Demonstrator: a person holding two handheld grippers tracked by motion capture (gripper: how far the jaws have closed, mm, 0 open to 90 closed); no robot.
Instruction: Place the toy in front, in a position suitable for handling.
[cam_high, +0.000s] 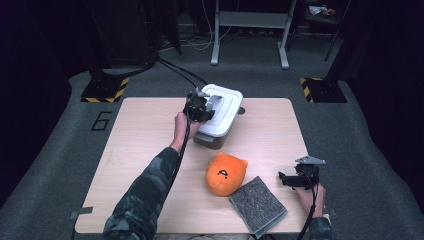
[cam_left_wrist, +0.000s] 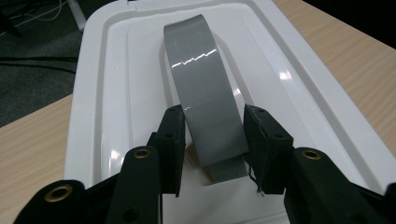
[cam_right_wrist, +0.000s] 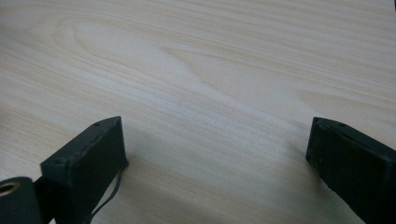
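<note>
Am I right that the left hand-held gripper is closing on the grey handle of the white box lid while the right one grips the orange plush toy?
Not quite: the right hand-held gripper holds nothing, its jaws wide apart over bare table in the right gripper view. The left hand-held gripper does straddle the grey handle.

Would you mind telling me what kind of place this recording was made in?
Probably a lab or recording studio rather than a home: a lone wooden table stands on grey carpet, hazard-striped stand bases flank it, and cables trail across the floor toward a metal frame behind.
</note>
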